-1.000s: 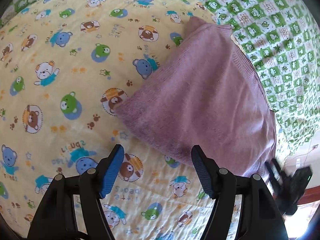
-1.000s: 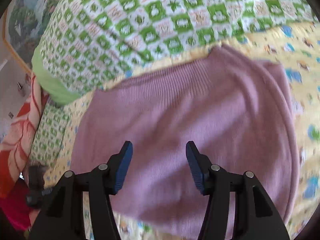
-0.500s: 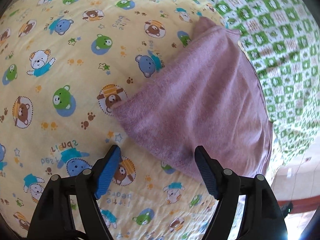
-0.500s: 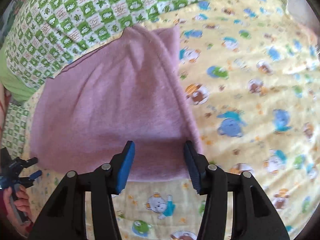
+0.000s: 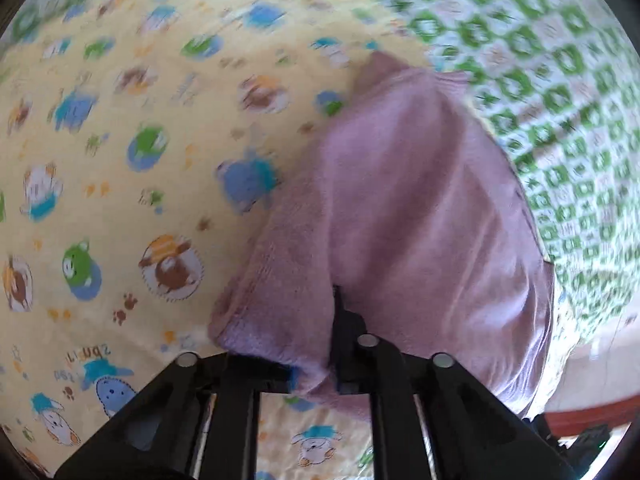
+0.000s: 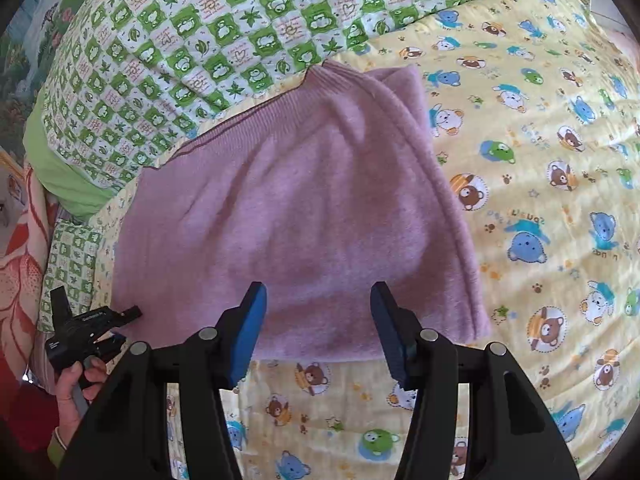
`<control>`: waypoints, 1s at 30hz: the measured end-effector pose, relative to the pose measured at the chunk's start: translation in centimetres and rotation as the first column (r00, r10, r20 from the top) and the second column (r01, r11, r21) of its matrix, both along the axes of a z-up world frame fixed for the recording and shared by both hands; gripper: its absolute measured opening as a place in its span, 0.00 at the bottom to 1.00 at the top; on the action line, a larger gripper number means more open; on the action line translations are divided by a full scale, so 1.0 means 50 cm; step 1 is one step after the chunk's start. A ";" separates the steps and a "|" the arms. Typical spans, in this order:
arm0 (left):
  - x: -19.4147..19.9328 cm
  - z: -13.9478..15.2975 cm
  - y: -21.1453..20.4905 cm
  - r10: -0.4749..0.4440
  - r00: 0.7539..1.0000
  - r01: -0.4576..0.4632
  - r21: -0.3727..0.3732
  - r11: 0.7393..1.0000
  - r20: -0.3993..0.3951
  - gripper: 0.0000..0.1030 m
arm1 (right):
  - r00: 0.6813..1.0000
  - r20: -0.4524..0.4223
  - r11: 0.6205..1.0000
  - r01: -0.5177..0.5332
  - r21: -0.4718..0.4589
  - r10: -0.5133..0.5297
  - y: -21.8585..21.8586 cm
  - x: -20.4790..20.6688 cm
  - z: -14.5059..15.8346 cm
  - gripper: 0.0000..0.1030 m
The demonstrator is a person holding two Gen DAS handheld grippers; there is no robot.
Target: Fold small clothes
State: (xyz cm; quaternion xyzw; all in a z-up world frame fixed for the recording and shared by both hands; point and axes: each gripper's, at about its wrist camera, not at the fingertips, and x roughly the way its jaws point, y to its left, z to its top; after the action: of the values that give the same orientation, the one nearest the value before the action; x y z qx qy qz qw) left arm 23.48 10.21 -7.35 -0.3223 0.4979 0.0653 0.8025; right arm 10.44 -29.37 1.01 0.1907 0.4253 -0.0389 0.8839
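L gripper [image 5: 320,344] clamped on the pink garment's [image 5: 420,208] near edge; R gripper [image 6: 318,320] stood half open, empty.
Garment lay folded on the yellow bear quilt [image 6: 540,200], its far edge against the green checked quilt [image 6: 200,40]. L jaws had just snapped closed w/ cloth between them; that view was blurred, so the pinch looked like the corner fold, prob. R jaws hovered over the near hem, pads apart from it. A hand [image 6: 76,380] held the L tool at lower left in the R view.

Ahead and right of the right gripper [image 6: 318,322], open yellow bear-print sheet [image 6: 540,208] is found; passage far ahead is barred by the green checked quilt [image 6: 208,40].
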 end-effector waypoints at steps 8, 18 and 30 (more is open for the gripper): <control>0.022 0.140 -0.201 -0.317 0.928 0.300 0.113 0.947 0.196 0.06 | 0.998 0.048 0.998 -0.047 0.051 0.044 0.001 0.039 0.036 0.54; 0.037 0.061 -0.396 -0.571 0.814 0.556 0.140 0.819 0.106 0.06 | 0.982 0.017 0.965 -0.187 0.183 0.187 0.029 0.235 0.033 0.59; 0.053 0.069 -0.362 -0.545 0.829 0.539 0.079 0.839 0.124 0.07 | 0.937 0.004 0.886 -0.331 0.325 0.349 0.123 0.438 -0.046 0.70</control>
State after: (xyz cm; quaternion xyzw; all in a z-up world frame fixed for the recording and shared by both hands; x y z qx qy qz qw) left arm 26.14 -7.90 -3.91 -0.1555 0.5091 -0.1777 0.8277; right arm 32.33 -23.23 -1.31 0.2533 0.4766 0.1808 0.8222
